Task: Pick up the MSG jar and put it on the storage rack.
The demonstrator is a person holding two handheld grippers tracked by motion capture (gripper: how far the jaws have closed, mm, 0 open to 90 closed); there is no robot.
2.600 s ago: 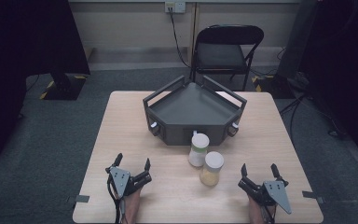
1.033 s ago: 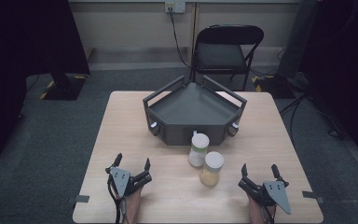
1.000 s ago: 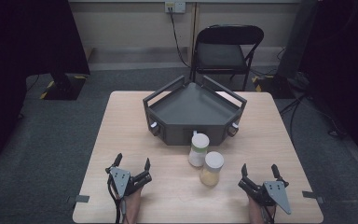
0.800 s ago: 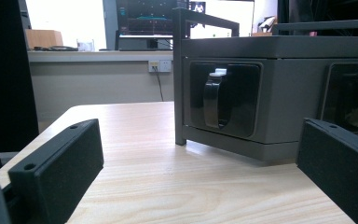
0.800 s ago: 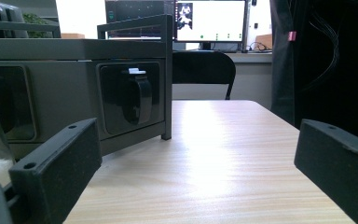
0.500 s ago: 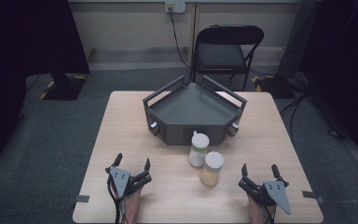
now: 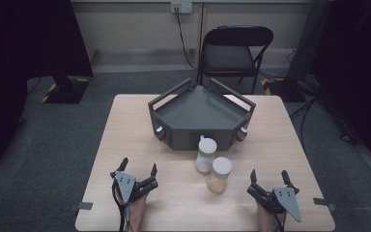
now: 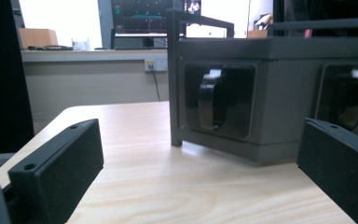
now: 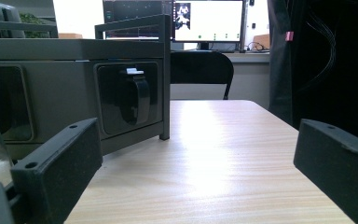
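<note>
A: Surroundings?

B: Grey carpeted floor, a black folding chair [image 7: 235, 50] beyond the far edge of a light wooden table [image 7: 125, 125].

A: Left side of the table?

B: Left gripper [image 7: 138, 168] rests near the front-left corner, jaws spread apart, nothing between them.

A: Centre?

B: A dark grey angular tray [image 7: 200, 115] with handle rails sits toward the far edge. Just before its front face stand two white-lidded jars: a pale jar [image 7: 206, 154], then a yellowish jar [image 7: 219, 174] close beside it, nearer the front edge.

A: Right side?

B: Right gripper [image 7: 268, 176] rests near the front-right corner, jaws likewise apart and empty.
</note>
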